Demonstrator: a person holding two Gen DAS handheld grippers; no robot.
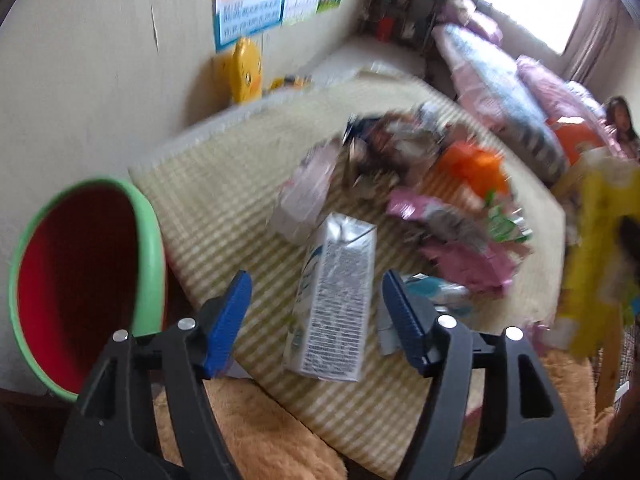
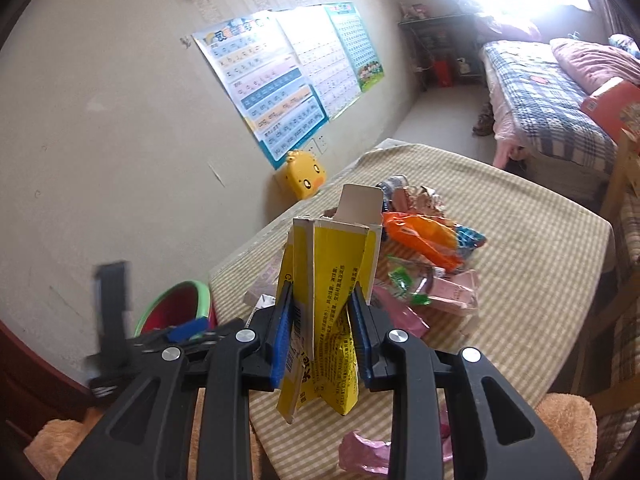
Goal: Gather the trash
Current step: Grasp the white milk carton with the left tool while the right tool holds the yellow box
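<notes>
- The landmark here is the bin [image 1: 86, 284], red inside with a green rim, standing on the floor just off the near corner of the striped table [image 1: 224, 200].
- The left gripper [image 1: 316, 312] hangs over the table edge nearest the bin with its blue pads spread; a silver drink carton [image 1: 334, 300] lies on the cloth between them, untouched on both sides. It looks like the next thing to grab, since it lies closest to the bin.
- The right gripper [image 2: 320, 336] pinches a flattened yellow box [image 2: 332, 304], standing upright between its pads, farther from the bin than the left one. Held clear of the table, it seems ready to be carried over and dropped in.
- The rest of the trash, an orange wrapper [image 2: 424, 236], pink packets [image 1: 460, 240] and crumpled foil, is heaped farther along the table, well away from the bin.
- I judge that most of the collecting is not yet done.
</notes>
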